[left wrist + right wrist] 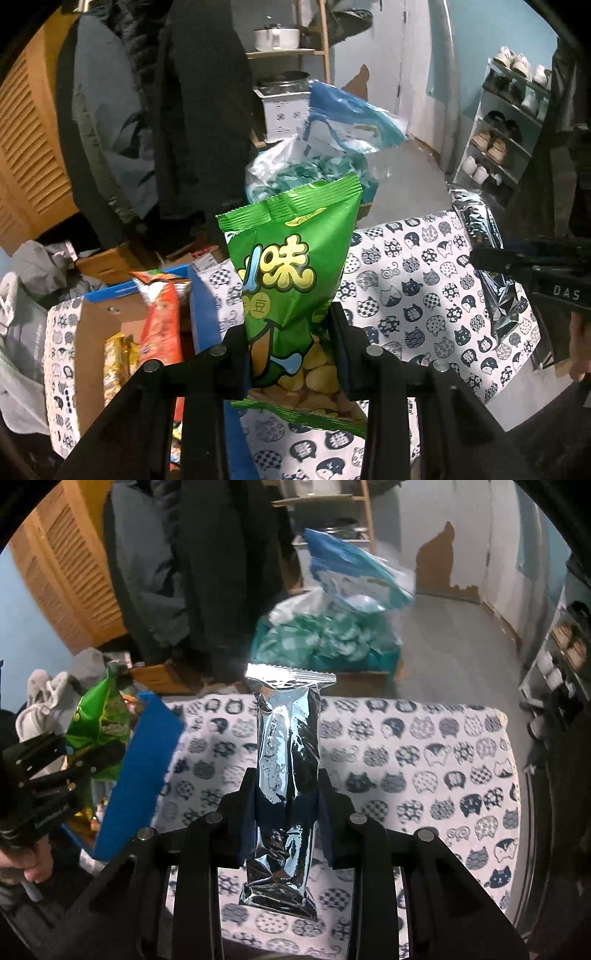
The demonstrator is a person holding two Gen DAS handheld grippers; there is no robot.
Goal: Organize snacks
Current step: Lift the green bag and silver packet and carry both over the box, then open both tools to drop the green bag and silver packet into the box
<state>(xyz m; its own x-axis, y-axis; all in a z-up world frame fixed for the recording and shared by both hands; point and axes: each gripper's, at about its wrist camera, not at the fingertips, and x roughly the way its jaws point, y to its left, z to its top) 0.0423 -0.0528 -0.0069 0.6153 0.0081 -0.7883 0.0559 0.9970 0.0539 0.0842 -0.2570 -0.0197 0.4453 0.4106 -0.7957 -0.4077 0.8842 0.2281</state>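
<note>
2 pairs of tongs each hold a snack above a bench [424, 746] covered in a white cloth printed with cat faces.

In the left wrist view, the left tongs [291, 345] pinch a green bag [291, 280] low on its body, and the bag stands upright at the centre of the frame. At the lower left sits a blue box [199, 314], open, already holding an orange packet [162, 321] and a yellow packet [114, 358]. The green bag hangs just right of the box's wall, not yet inside.

In the right wrist view, the right tongs [286, 801] pinch a silver packet [286, 760] around its middle, upright at the centre of the frame, over the cloth and well apart from the box at the left edge.

Judging from this, the sorting is well along: some snacks are boxed, the cloth shows no loose snacks, and these 2 held items appear to be what is left. The green bag looks nearer to going in.
</note>
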